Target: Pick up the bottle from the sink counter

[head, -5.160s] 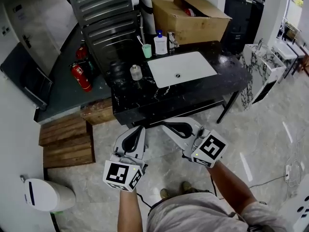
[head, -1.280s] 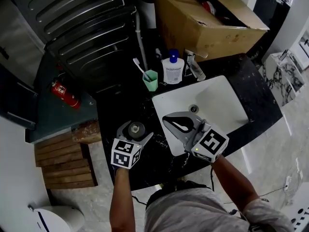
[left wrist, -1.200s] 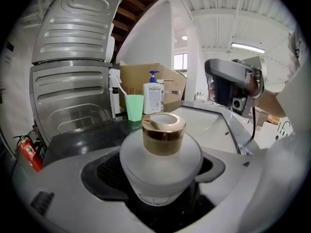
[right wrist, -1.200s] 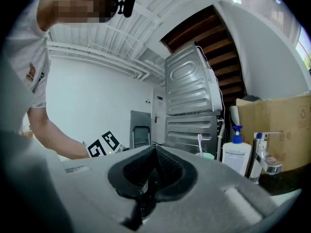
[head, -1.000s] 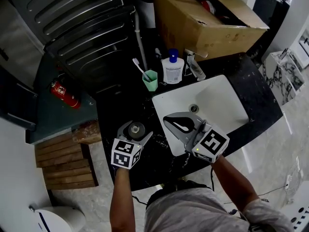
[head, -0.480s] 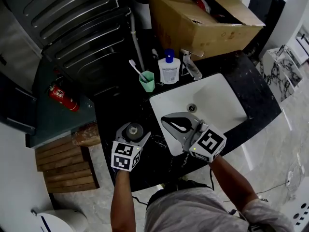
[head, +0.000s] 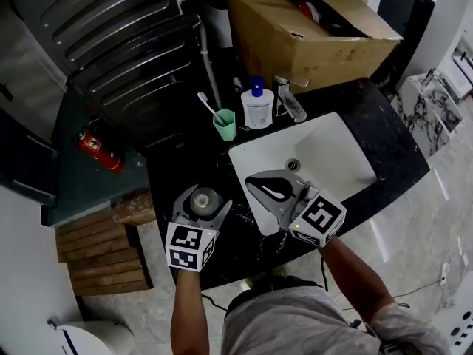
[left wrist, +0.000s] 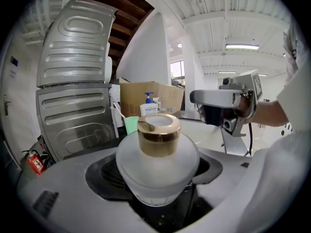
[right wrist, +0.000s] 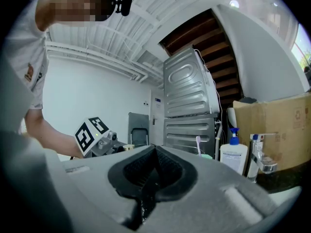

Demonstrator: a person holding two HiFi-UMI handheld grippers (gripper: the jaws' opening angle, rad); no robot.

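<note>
A small frosted bottle (head: 201, 200) with a gold cap sits between the jaws of my left gripper (head: 202, 197) over the front left of the black sink counter (head: 174, 165). In the left gripper view the bottle (left wrist: 158, 149) stands upright and fills the gap, with both pads against its round body. My right gripper (head: 255, 183) hovers over the front left rim of the white sink (head: 325, 157), jaws shut and empty. In the right gripper view its fingers (right wrist: 154, 152) meet in a closed line.
At the back of the counter stand a white pump bottle (head: 256, 106), a green cup with a toothbrush (head: 225, 124) and a faucet (head: 288, 98). A cardboard box (head: 318, 28) and a grey metal appliance (head: 111, 35) rise behind. A fire extinguisher (head: 100, 150) and wooden pallets (head: 96, 250) lie to the left.
Five seconds ago I stood back from the counter with both grippers empty. In the last second the left gripper, around the bottle, has drawn slightly toward me; the right has hardly moved.
</note>
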